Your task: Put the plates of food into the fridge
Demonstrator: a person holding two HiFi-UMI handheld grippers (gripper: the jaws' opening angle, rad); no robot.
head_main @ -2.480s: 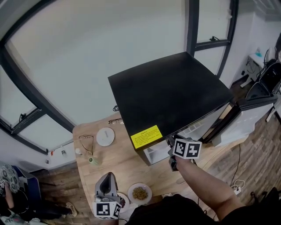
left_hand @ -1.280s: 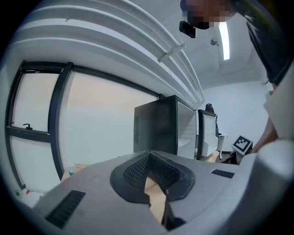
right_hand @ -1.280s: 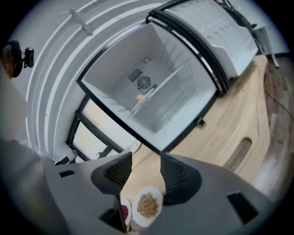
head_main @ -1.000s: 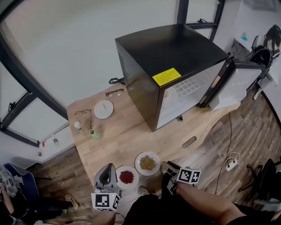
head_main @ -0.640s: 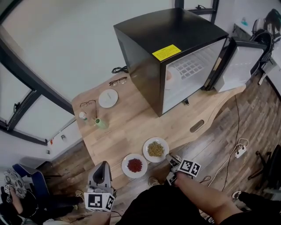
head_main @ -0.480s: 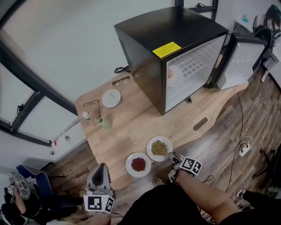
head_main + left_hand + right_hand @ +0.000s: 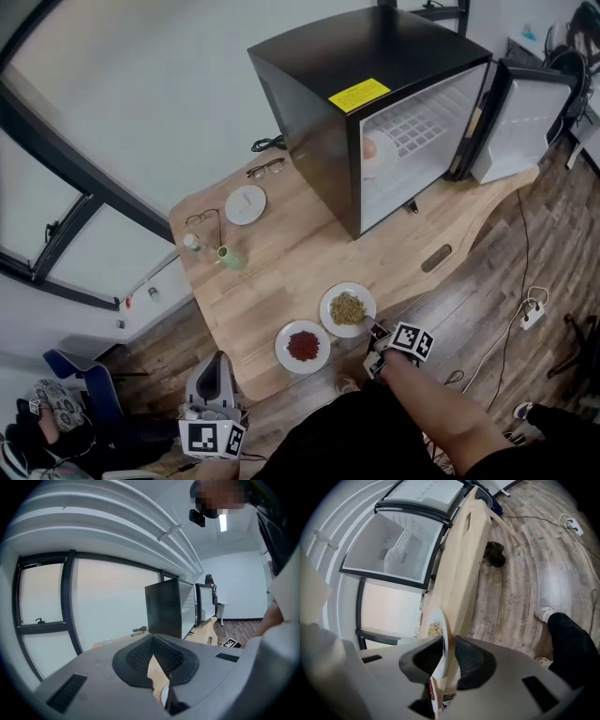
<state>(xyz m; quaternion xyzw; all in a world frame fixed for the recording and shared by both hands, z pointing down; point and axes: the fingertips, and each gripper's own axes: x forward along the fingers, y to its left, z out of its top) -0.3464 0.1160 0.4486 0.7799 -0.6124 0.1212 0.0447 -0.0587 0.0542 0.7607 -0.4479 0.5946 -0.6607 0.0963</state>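
Two white plates lie near the wooden table's front edge (image 7: 258,375): one with red food (image 7: 303,346) and one with yellowish food (image 7: 348,308). My right gripper (image 7: 372,328) is at the yellowish plate's near rim. In the right gripper view its jaws (image 7: 449,653) have just been closing, and that plate's rim (image 7: 443,639) is pinched between the pads. My left gripper (image 7: 218,360) hangs off the table's front left, shut and empty (image 7: 152,654). The black fridge (image 7: 375,56) stands open at the back right, with a plate (image 7: 373,150) on its shelf.
The fridge door (image 7: 520,122) swings out to the right. A small white dish (image 7: 247,203), two pairs of glasses (image 7: 270,167), a green bottle (image 7: 231,256) and a small white bottle (image 7: 192,242) sit at the table's left. A power strip (image 7: 534,314) lies on the floor.
My right gripper has come down to the yellowish plate's rim. My left gripper has drawn away from the red plate, off the table's edge. The head view has shifted.
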